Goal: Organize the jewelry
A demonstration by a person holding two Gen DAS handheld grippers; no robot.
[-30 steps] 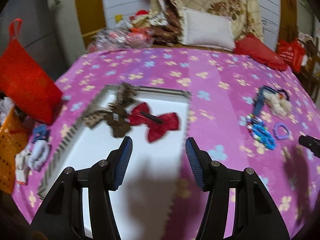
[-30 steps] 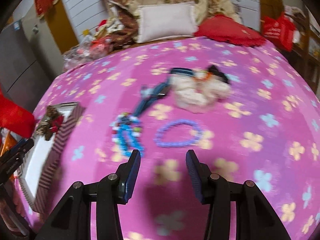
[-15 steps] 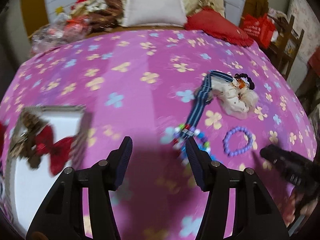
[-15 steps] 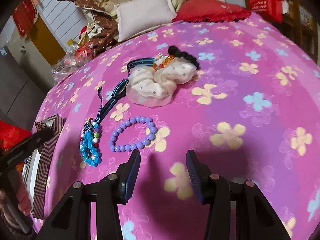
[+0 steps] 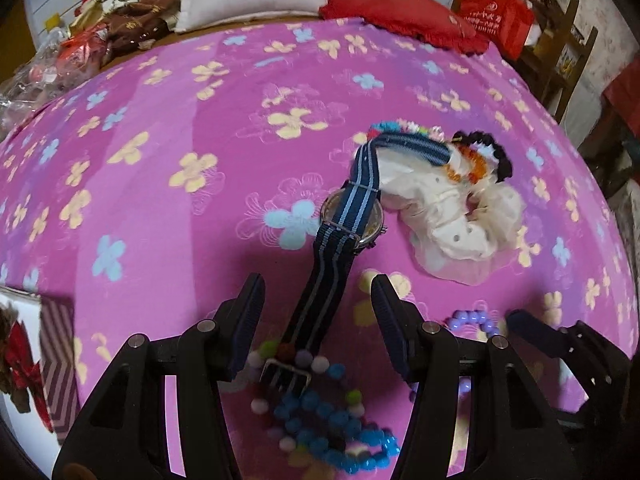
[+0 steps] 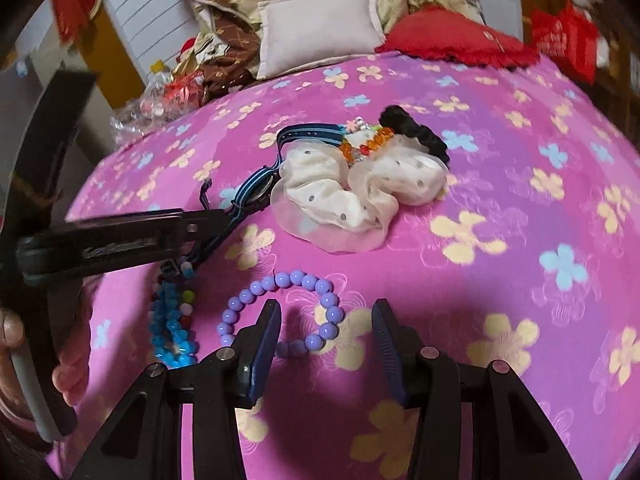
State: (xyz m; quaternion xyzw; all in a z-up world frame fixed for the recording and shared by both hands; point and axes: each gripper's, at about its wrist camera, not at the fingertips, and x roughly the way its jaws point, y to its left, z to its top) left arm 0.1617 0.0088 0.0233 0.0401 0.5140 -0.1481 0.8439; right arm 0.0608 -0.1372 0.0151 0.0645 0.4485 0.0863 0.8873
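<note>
My left gripper (image 5: 318, 320) is open, its fingers on either side of the blue striped watch strap (image 5: 332, 264); the watch (image 5: 352, 216) lies face down on the pink flowered bedspread. Blue and mixed beads (image 5: 328, 420) lie under that gripper. My right gripper (image 6: 326, 342) is open over the purple bead bracelet (image 6: 280, 312). A white scrunchie (image 6: 352, 192) with an orange bead piece and a black hair tie (image 6: 416, 132) lies beyond. The left gripper shows in the right wrist view (image 6: 216, 220).
A white tray with a striped rim (image 5: 56, 360) holds a red bow (image 5: 20, 360) at the far left. Pillows (image 6: 316, 28) and a red cushion (image 6: 452, 36) lie at the bed's far side. A wooden chair (image 5: 560, 56) stands at the right.
My left gripper has swung from the tray to the right and come down over the watch strap. My right gripper has moved forward over the purple bracelet.
</note>
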